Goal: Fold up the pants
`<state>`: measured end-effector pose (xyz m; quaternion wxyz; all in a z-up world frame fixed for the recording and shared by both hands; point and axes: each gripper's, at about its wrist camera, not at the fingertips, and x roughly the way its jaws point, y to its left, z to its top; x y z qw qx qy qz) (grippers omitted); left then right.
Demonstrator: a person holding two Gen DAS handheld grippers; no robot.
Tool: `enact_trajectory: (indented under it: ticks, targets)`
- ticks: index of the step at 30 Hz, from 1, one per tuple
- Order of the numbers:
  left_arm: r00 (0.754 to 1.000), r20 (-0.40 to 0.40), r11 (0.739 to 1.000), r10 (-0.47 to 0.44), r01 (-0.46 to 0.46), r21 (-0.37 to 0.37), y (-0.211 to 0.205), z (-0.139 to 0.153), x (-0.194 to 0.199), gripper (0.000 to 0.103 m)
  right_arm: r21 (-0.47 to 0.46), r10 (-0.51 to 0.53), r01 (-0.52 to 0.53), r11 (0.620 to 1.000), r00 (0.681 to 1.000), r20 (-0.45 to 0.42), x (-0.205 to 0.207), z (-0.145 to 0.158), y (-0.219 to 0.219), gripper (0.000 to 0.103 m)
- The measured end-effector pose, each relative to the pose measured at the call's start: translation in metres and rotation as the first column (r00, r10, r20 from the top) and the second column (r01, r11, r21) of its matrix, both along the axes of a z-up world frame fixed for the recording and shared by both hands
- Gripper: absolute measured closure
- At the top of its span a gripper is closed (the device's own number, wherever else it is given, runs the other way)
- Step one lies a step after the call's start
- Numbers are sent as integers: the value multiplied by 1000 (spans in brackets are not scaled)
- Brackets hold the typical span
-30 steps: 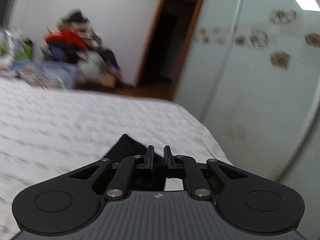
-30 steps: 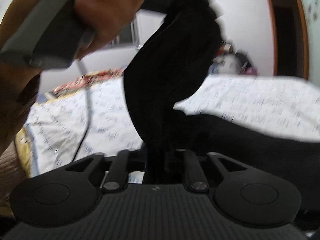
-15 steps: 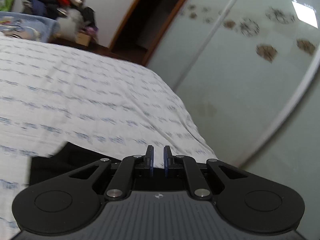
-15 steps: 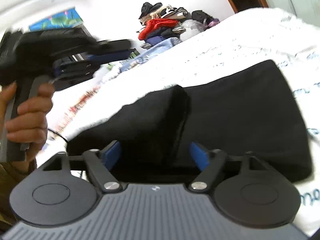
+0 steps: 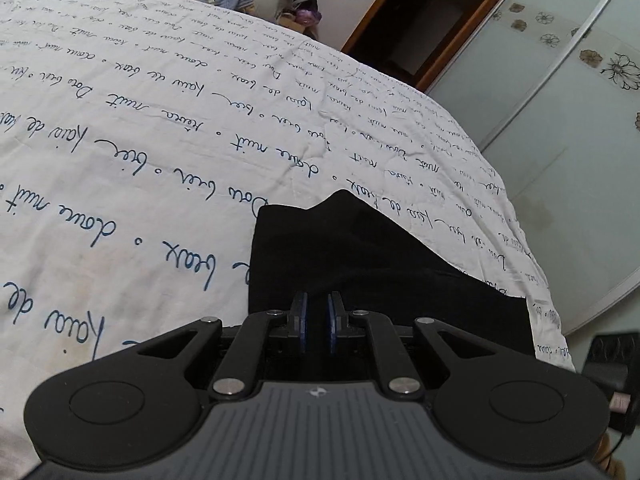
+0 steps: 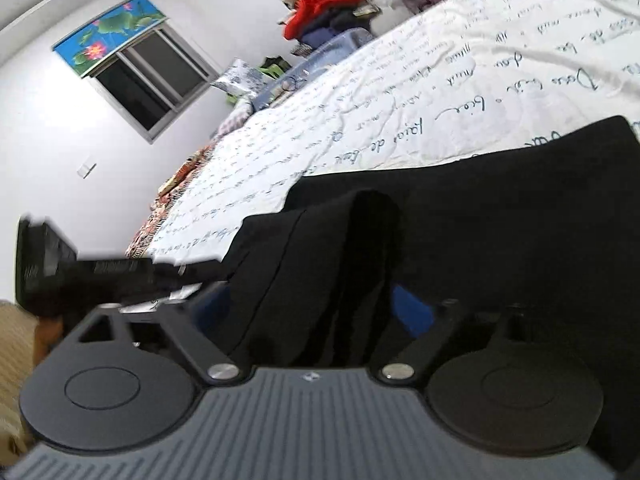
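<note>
1. Risk first: the raised ridge of cloth standing between the right gripper's (image 6: 312, 312) parted blue pads could flop sideways as that tool leaves, and the fold would then lie crooked. A pad catching the fabric would cause it.
2. Second risk: the left gripper (image 5: 316, 322) could drag the near edge of the black fabric pants (image 5: 360, 264) across the white quilted bedspread printed with blue handwriting (image 5: 160, 128), since its tips hover right over the cloth.
3. Pants: they lie in a flat, layered slab near the bed's edge on the side of the pale sliding wardrobe door with flower decals (image 5: 560, 100), with one bunched hump on top in the right wrist view.
4. Left tool: angled steeply down at the cloth, pads nearly together with only a sliver of gap. Whether any fabric is nipped there I cannot tell.
5. Right tool: tilted to one side and pointing gently down, its jaws have just been closing a little from a wide spread, and they straddle the hump without pressing it, so the cloth is released.
</note>
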<state>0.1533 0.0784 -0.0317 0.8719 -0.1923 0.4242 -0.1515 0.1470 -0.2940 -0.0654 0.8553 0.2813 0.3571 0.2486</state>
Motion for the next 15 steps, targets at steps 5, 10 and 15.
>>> enact_trajectory:
  ticks: [5, 10, 15]
  targets:
    - [1000, -10, 999, 22, -22, -28, 10, 2, 0, 93, 60, 25, -20, 998, 996, -81, 23, -16, 8, 79]
    - [997, 6, 996, 82, -82, -45, 21, 8, 0, 93, 33, 6, -6, 999, 1000, -3, 18, 14, 19, 89]
    - [997, 30, 997, 71, -70, -36, 17, 19, 0, 93, 50, -21, 13, 999, 985, 169, 3, 80, 8, 89]
